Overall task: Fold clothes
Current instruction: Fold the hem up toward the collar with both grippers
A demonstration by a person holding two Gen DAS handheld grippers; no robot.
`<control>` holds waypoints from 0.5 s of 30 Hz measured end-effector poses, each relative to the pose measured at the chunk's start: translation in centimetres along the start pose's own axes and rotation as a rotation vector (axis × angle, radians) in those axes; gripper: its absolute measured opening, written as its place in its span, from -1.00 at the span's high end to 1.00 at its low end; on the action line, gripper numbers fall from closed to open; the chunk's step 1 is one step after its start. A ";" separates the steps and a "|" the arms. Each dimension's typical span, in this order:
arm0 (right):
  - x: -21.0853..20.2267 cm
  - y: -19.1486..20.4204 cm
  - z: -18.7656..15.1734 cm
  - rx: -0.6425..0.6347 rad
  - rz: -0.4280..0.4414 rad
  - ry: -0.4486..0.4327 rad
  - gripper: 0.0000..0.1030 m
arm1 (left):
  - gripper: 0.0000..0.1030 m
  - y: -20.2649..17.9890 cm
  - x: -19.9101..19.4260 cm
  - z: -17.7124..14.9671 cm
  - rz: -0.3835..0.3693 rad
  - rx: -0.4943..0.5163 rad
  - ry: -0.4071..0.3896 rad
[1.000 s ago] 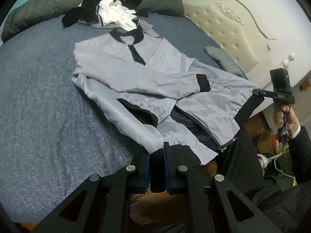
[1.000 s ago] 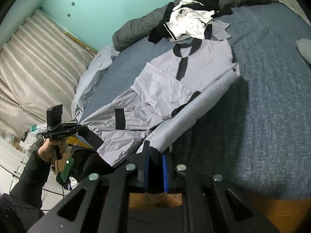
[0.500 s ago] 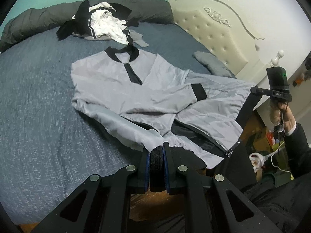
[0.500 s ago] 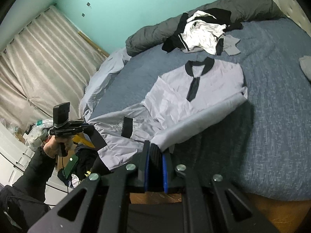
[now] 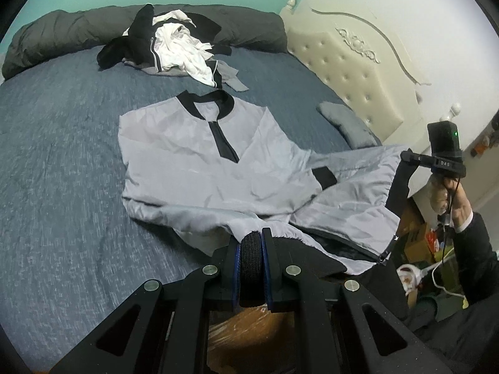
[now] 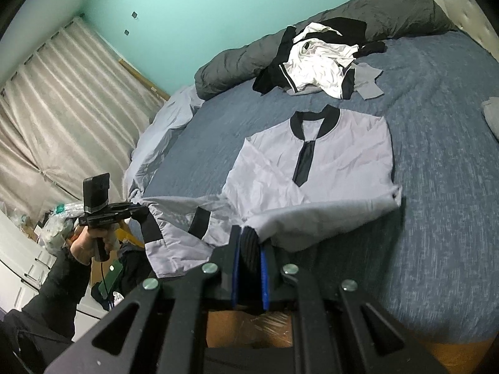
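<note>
Spreading across the wide bed with its speckled blue-grey cover [image 5: 62,162], a light grey thin jacket with black collar, black zip placket and black cuffs [image 5: 193,155] lies face up, collar toward a rolled dark grey duvet [image 5: 78,28] at the far edge. Its sleeves are folded in across the chest and its lower part lifts off the near edge of the bed. Behind the collar sits a heap of black and white clothes [image 5: 174,43].

The left gripper [image 5: 252,243] has its fingers clamped on a black ribbed band of the jacket, grey fabric fanning out just ahead of them. The right gripper [image 6: 248,240] likewise pinches a dark ribbed band.

Only the left view shows the cream tufted headboard [image 5: 352,71] and the right hand [image 5: 446,193]; only the right view shows the beige curtain [image 6: 62,109] and the left hand [image 6: 90,243].
</note>
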State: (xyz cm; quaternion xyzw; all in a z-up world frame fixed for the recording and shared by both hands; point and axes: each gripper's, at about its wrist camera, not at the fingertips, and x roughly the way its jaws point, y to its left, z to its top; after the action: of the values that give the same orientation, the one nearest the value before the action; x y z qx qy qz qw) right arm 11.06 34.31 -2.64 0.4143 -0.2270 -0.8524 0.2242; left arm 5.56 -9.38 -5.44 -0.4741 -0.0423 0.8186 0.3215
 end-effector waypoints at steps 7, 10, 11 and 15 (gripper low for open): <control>1.3 -1.7 3.9 0.034 -0.007 -0.009 0.81 | 0.77 2.1 1.0 3.0 0.008 -0.030 -0.022; 2.1 -2.4 5.8 0.042 -0.010 -0.013 0.81 | 0.77 3.3 1.5 4.6 0.009 -0.047 -0.034; 2.4 -2.8 6.6 0.047 -0.009 -0.015 0.81 | 0.77 3.8 1.6 5.2 0.009 -0.053 -0.039; 3.6 -4.0 9.1 0.066 -0.018 -0.015 0.81 | 0.77 5.7 2.4 7.7 0.010 -0.081 -0.056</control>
State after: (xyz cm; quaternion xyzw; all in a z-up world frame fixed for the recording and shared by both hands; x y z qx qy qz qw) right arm 0.91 37.28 -2.10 0.4173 -0.2530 -0.8494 0.2010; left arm -4.19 -10.73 -5.13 -0.4638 -0.0820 0.8307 0.2969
